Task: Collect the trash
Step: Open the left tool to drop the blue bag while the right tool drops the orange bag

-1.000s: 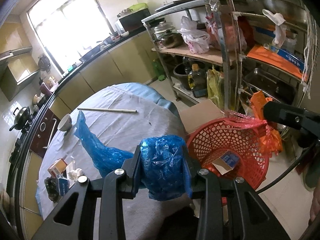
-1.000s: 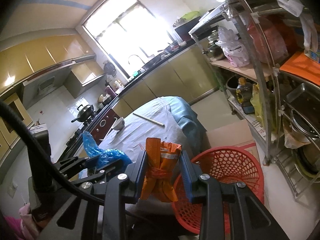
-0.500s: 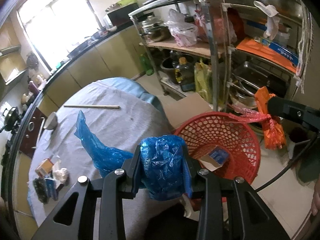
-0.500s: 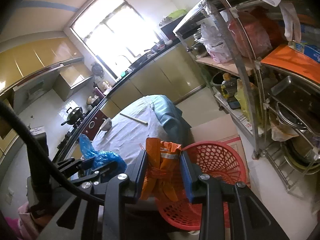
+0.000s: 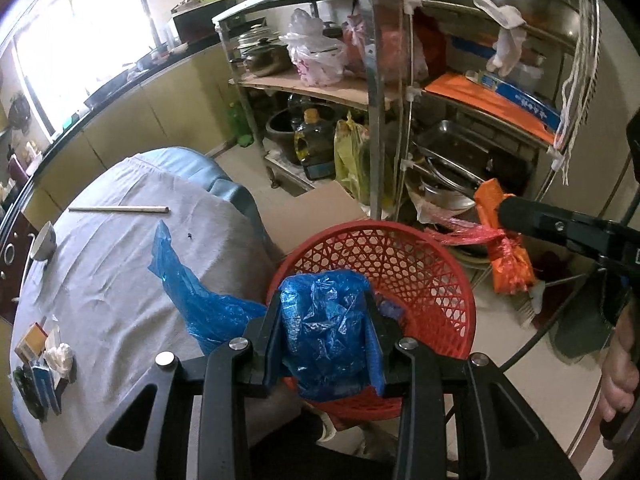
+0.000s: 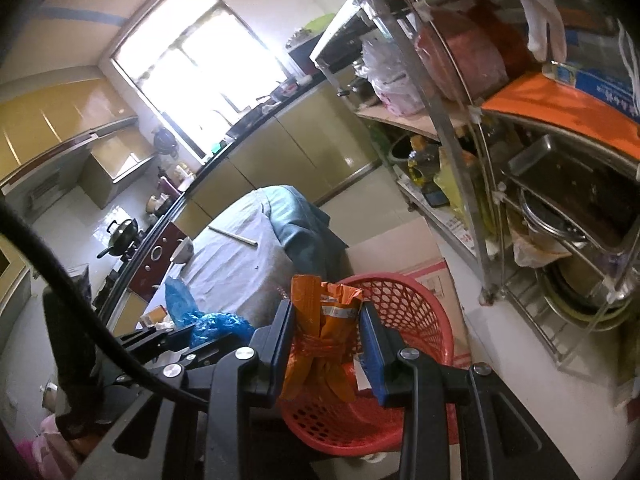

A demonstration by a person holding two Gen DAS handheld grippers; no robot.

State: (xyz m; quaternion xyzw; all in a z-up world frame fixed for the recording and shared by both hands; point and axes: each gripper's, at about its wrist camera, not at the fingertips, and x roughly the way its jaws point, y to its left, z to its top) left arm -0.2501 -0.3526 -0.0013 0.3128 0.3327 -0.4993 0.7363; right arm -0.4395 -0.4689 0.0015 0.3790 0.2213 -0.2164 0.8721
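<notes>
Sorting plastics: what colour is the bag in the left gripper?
Blue bag, clearest in the left wrist view.

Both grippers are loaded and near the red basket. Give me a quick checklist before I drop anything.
1. Left gripper clamped on blue plastic bag: ok.
2. Right gripper clamped on orange wrapper: ok.
3. Blue bag over red basket opening: ok.
4. Bag's tail clear of the table: not ok, it trails on the cloth.
5. Orange wrapper over the opening: cannot tell.
6. Basket has room: ok.

My left camera looks steeply down, close over the red basket (image 5: 400, 264). My right one faces shallower, sharing that basket (image 6: 404, 312) and the table (image 6: 236, 268).
</notes>
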